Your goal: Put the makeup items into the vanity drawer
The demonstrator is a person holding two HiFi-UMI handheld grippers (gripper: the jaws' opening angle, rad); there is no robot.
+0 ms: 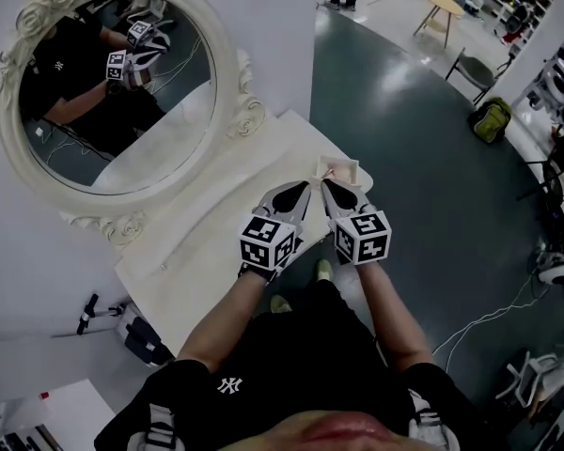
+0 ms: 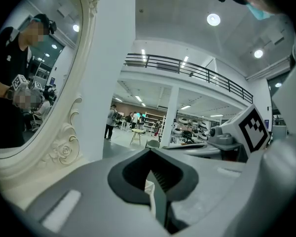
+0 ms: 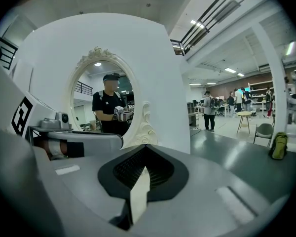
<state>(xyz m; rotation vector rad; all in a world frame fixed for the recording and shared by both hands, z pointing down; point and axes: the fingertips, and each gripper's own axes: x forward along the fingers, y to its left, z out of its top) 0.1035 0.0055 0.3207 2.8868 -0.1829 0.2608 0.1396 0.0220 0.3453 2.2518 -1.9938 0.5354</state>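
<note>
My two grippers hang side by side above the front right corner of the white vanity table (image 1: 207, 252). The left gripper (image 1: 306, 187) and the right gripper (image 1: 325, 185) both taper to a shut point, tips nearly touching each other. Just beyond the tips sits a small cream open drawer or tray (image 1: 356, 165) with pinkish items (image 1: 336, 172) inside, too small to name. In the left gripper view the left gripper (image 2: 150, 153) has its dark pads together, and so has the right gripper (image 3: 145, 147) in its own view. Only a pale sliver shows in each slit; no held thing is evident.
A large oval mirror (image 1: 113, 92) in an ornate white frame stands at the table's back left, reflecting me. Dark green floor lies to the right, with a chair (image 1: 470, 69), a small round table (image 1: 442, 7), a green bag (image 1: 490, 120) and cables (image 1: 489, 318).
</note>
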